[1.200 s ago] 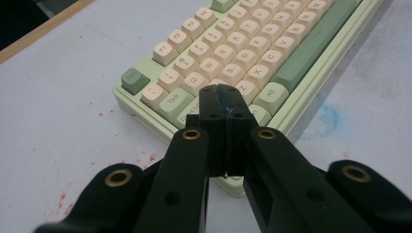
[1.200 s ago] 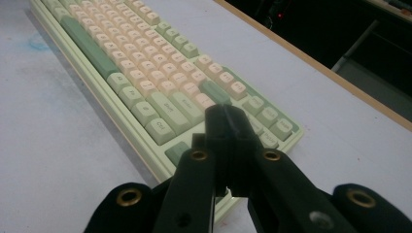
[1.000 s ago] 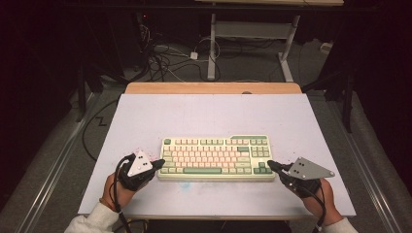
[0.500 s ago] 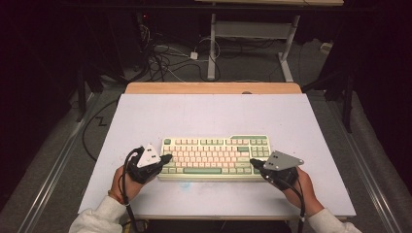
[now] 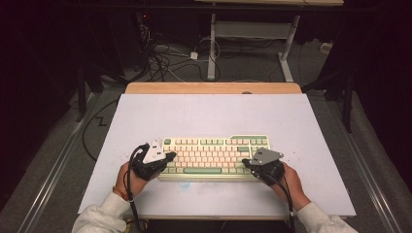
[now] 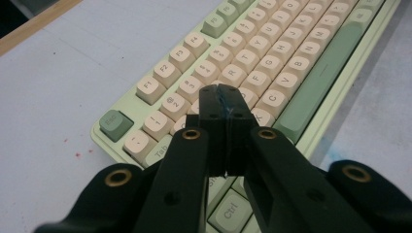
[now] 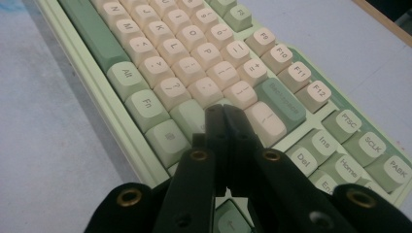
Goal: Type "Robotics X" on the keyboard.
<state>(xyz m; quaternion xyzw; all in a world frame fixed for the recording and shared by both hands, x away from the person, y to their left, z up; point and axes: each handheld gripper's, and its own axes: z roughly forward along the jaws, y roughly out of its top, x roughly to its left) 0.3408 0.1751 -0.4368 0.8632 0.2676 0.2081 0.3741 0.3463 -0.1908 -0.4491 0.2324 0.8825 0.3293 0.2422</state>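
Mechanical keyboard (image 5: 214,156), cream keycaps with green modifiers, is sitting flat near the front edge of the white table (image 5: 214,111), square to the person.

Left gripper (image 5: 167,156) is hovering over the keyboard's left end, jaws pressed together with nothing between them; in the left gripper view the tips (image 6: 223,99) are pointing down at the rows just inboard of Tab, roughly around the A/S/D area. Can't tell whether they're touching a cap.

Right gripper (image 5: 248,164) is sitting over the right end, jaws also closed empty. In the right gripper view the tips (image 7: 224,116) are hanging beside the wide cream key under Backspace (image 7: 280,103), near the cluster with Del (image 7: 303,158).

Risks, as I'm reading it:
- closed tips are wider than a single cap's gap, so a press could be hitting two keys at once
- off-centre push on a cap edge could be tilting or popping it
- angled push from either end could be sliding the keyboard on the smooth table
- trailing cable (image 5: 130,194) could be dragging against the table edge
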